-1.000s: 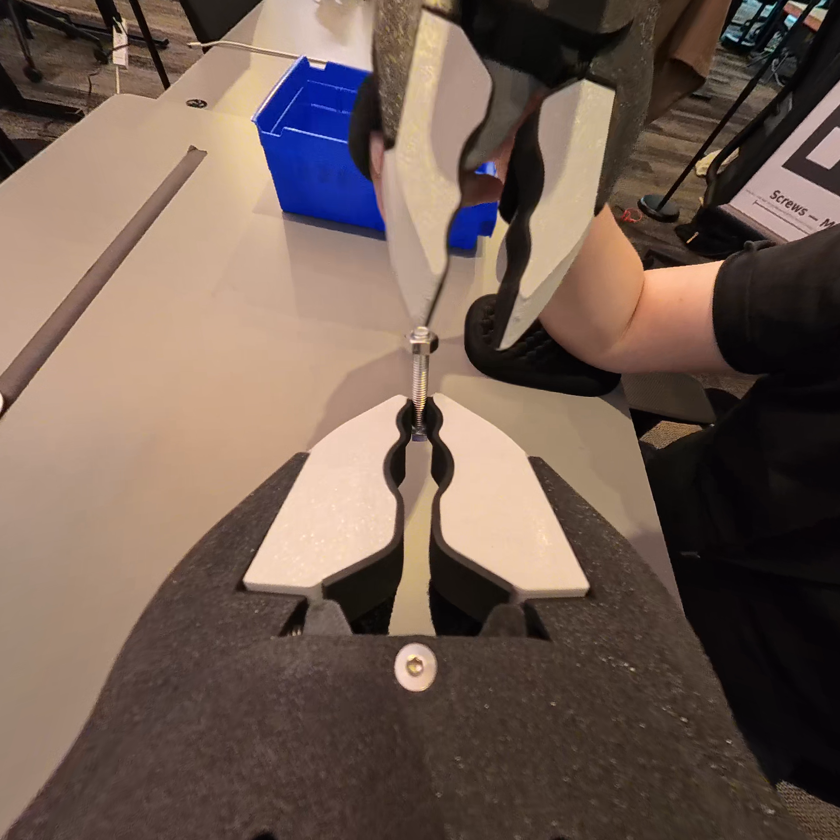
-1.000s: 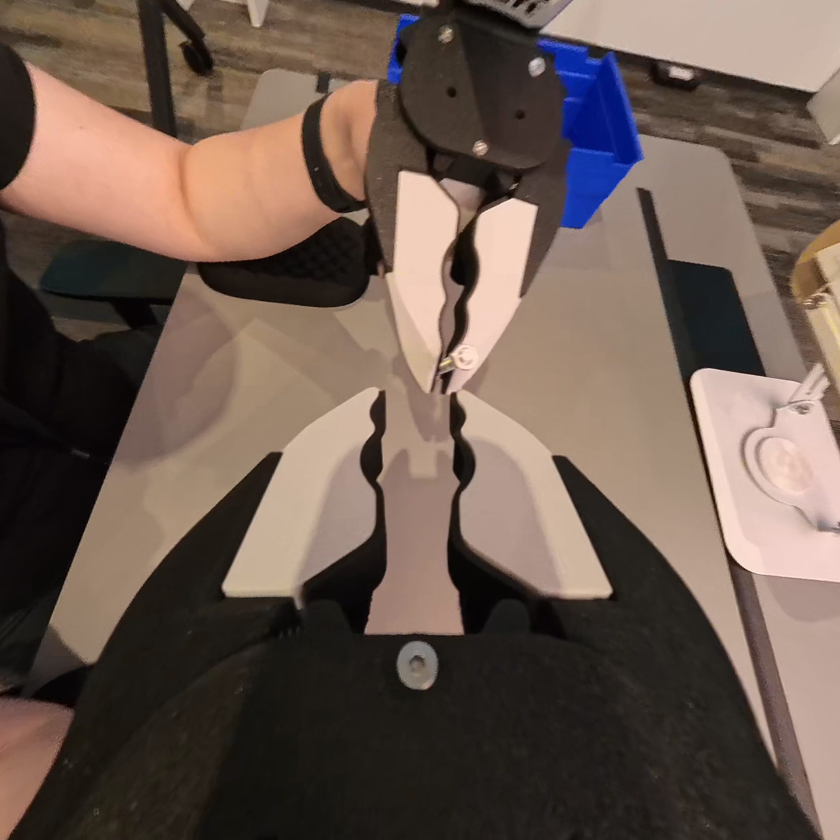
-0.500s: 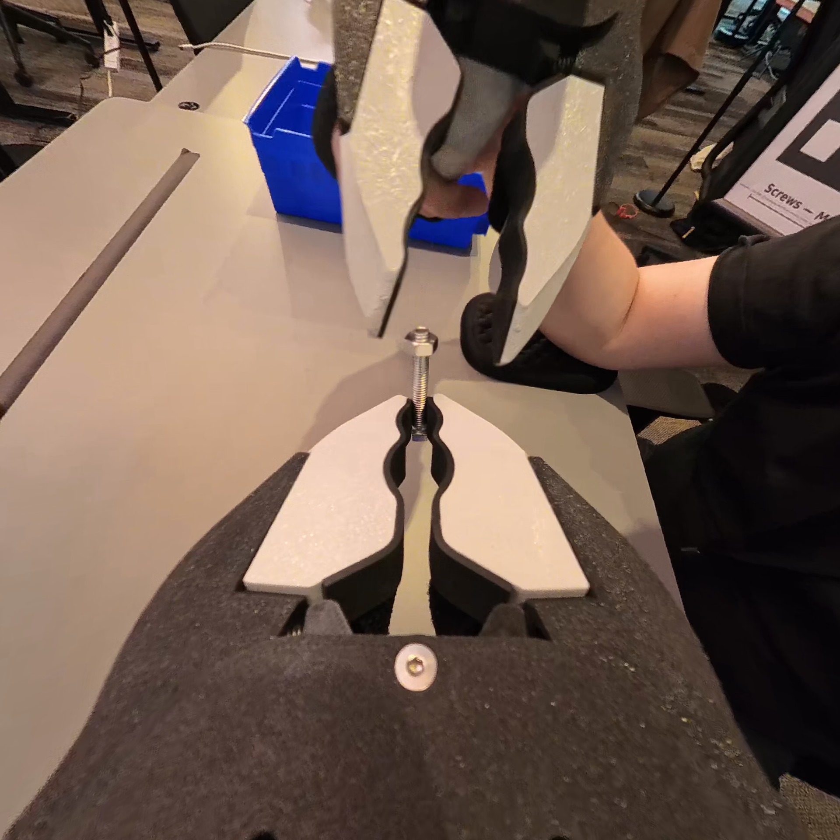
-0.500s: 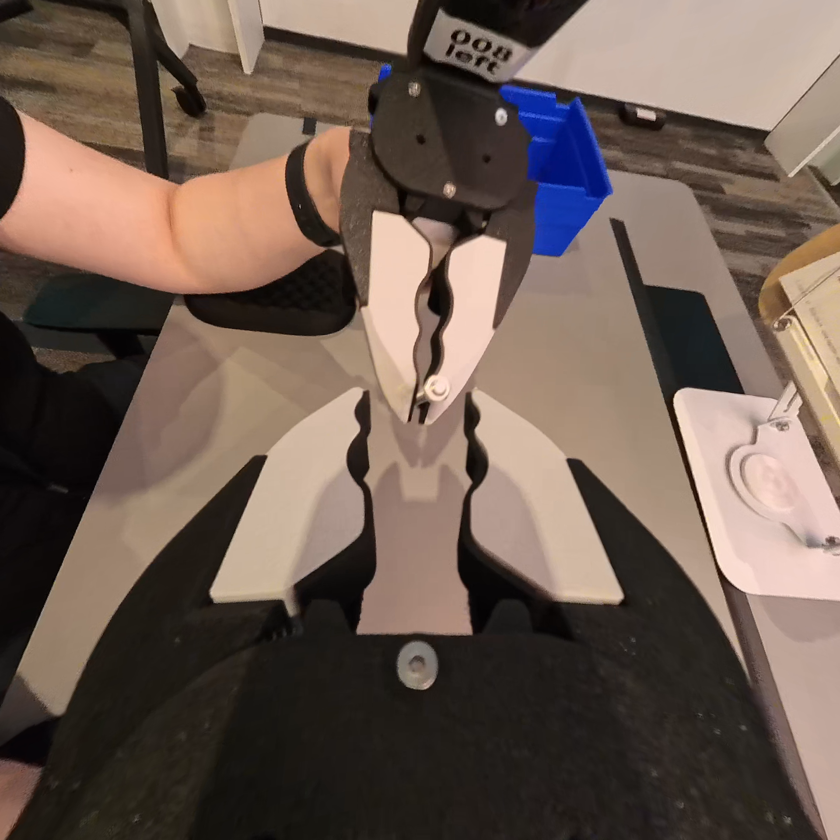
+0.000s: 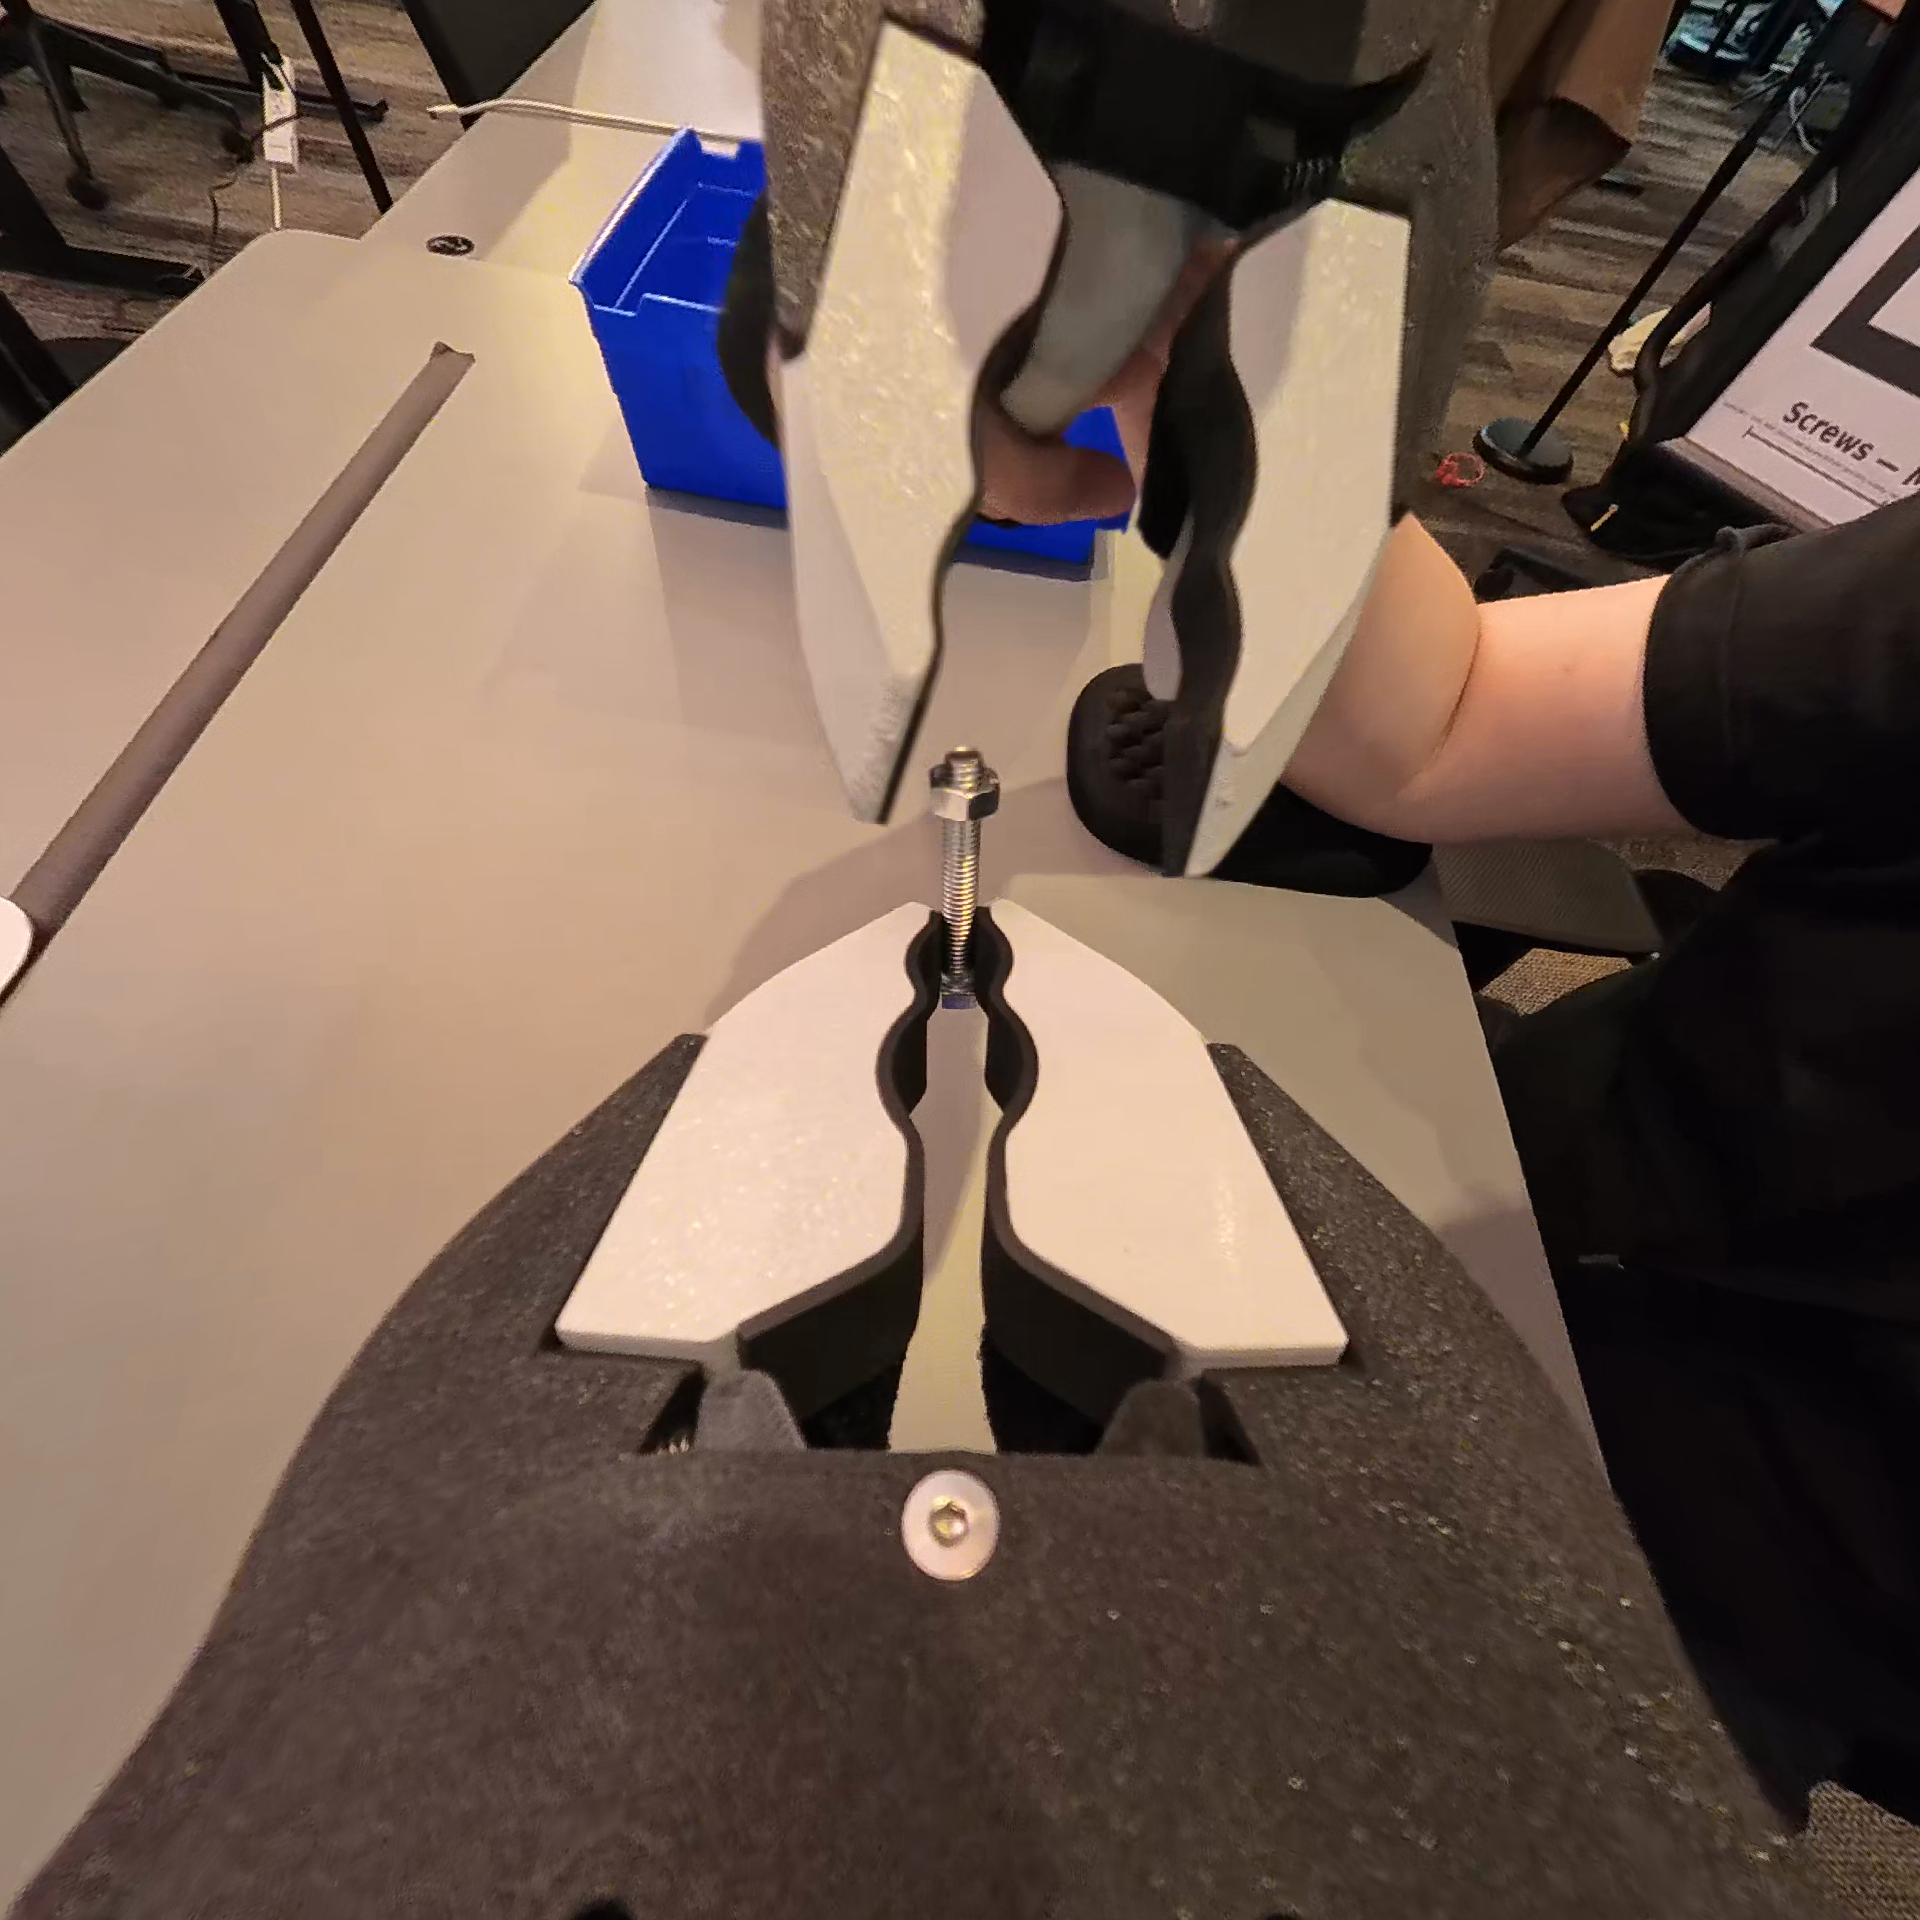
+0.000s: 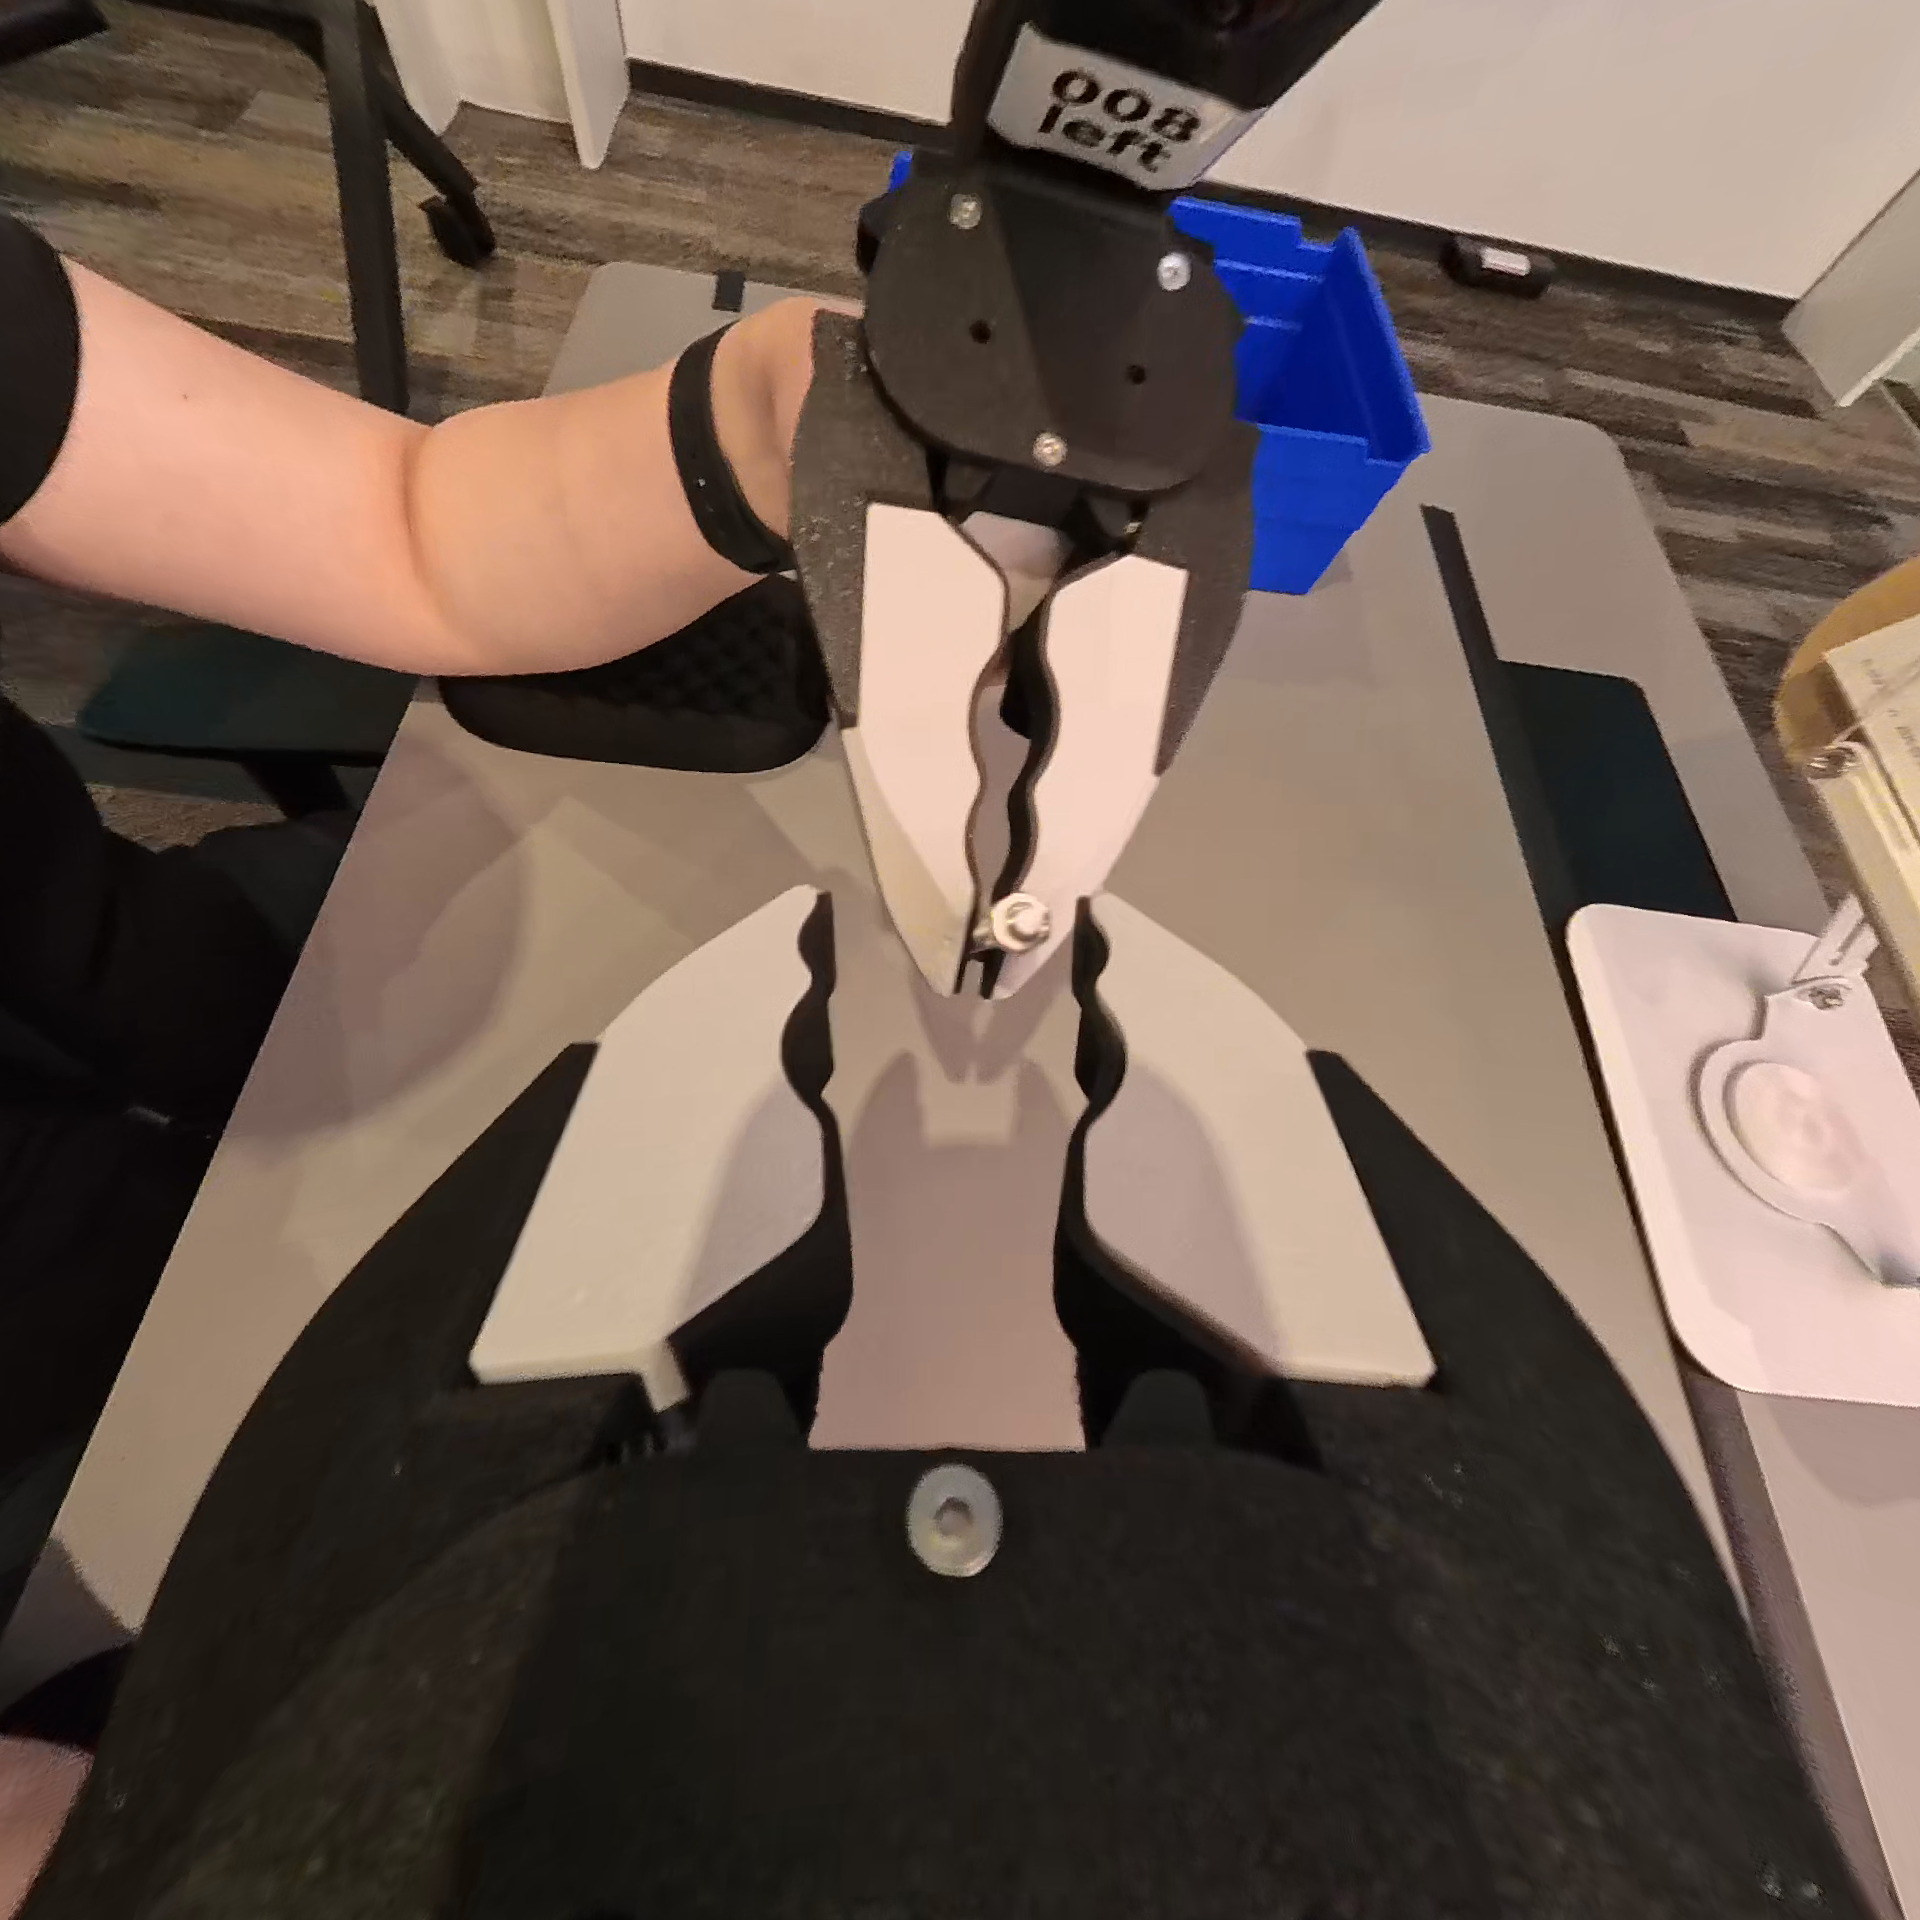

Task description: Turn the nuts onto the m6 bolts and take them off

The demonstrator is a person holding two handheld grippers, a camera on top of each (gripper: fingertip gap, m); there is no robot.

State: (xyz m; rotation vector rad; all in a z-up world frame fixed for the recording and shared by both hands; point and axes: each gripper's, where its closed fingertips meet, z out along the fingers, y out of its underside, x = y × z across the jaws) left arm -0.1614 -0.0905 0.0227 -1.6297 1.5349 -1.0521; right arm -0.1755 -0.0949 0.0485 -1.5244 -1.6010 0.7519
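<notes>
Now my left gripper [image 5: 961,935] has its jaws pinching the bolt [image 5: 957,883] upright above the desk [image 5: 416,831], nut [image 5: 964,798] near its tip. My right gripper [image 5: 1029,821], jaws spread, straddles it: I'd centre, close squarely on the flats, twist gently.

The thin silver metal bolt [image 5: 956,883] is shiny, with little ridges all the way up. The six-sided silver metal nut [image 5: 964,798] on it is shiny too. The left gripper [image 5: 958,940] has smooth white plastic fingers [image 5: 1122,1143] with black edges, set in a rough, grainy black body. The right gripper [image 6: 951,935] looks the same. The flat grey table [image 5: 416,831] is smooth and dull. The blue plastic bin [image 5: 665,343] is smooth and a bit shiny. The white tray [image 6: 1652,1195] looks like smooth plastic.
</notes>
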